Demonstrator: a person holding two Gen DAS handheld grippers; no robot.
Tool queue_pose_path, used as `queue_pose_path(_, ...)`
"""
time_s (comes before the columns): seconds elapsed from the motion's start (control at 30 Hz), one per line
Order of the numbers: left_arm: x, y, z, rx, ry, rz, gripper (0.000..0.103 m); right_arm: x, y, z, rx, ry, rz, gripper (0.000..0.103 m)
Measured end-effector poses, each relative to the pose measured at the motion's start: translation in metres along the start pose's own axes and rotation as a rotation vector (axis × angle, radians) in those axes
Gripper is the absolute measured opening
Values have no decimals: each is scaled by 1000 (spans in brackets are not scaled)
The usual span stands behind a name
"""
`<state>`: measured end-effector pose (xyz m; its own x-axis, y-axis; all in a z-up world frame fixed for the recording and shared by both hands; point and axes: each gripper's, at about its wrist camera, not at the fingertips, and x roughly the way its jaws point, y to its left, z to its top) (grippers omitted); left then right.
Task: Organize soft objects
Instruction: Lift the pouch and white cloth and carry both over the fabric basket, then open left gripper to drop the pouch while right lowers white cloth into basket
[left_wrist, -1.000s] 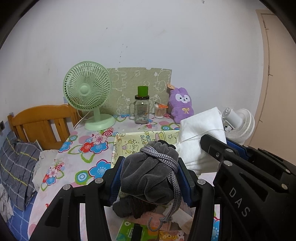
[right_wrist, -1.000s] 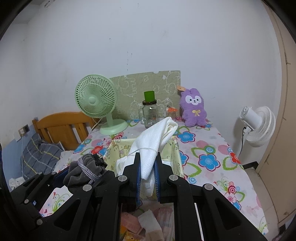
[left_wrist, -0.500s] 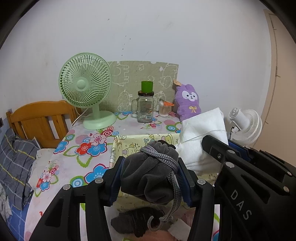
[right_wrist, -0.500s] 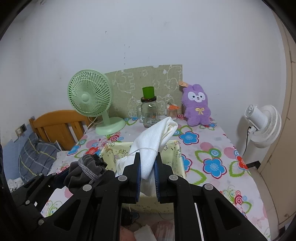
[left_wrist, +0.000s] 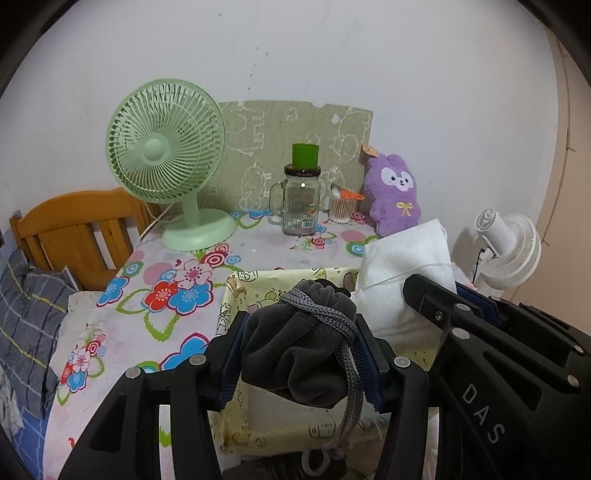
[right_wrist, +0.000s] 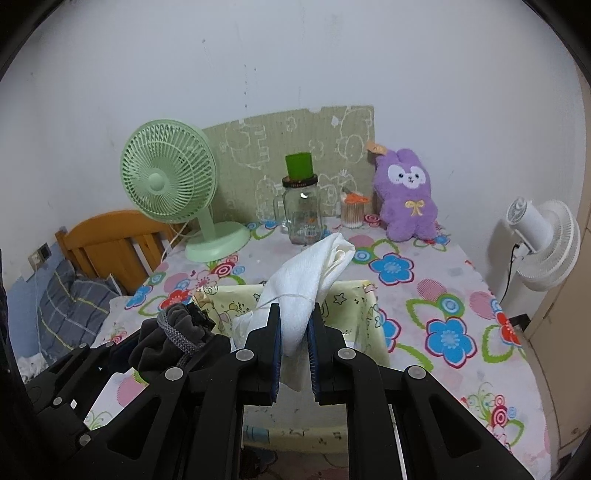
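Observation:
My left gripper (left_wrist: 301, 354) is shut on a grey drawstring pouch (left_wrist: 295, 343), whose braided cord (left_wrist: 349, 373) hangs down in front. Just to its right, my right gripper (right_wrist: 294, 347) is shut on a folded white cloth (right_wrist: 310, 284) that sticks up past the fingers. Both are held over the near edge of a pale yellow fabric basket (right_wrist: 351, 306) with cartoon prints, which stands on the flowered tablecloth (right_wrist: 443, 302). The same basket (left_wrist: 243, 291) shows behind the pouch in the left wrist view, where the white cloth (left_wrist: 402, 273) and the right gripper's black frame fill the right side.
At the table's back stand a green desk fan (left_wrist: 166, 162), a glass jar (left_wrist: 301, 203) with a green cup on it, a cotton swab pot (left_wrist: 341, 206) and a purple plush rabbit (right_wrist: 406, 195). A wooden headboard (left_wrist: 81, 221) lies left, a white fan (right_wrist: 543, 243) right.
Both grippers have moved forward toward the basket with their loads still held. The clutter that lay below them has slid out of view, and the basket now sits under the fingertips.

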<state>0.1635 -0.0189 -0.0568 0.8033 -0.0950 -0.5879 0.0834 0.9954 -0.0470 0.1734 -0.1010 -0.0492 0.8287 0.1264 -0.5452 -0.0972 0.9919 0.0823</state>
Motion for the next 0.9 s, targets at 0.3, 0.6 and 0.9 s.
queue_pose_path(0.3, 34, 7, -2, -19, 65, -1, 58, 35, -3, -1, 14, 62, -4, 15)
queue_pose_path(0.6, 49, 9, -4, -29, 111, -11, 67, 53, -4, -5, 19, 96, 0, 15)
queue_pose_path(0.9, 51, 6, -3, -18, 125, -31, 77, 59, -10, -4, 23, 113, -12, 52)
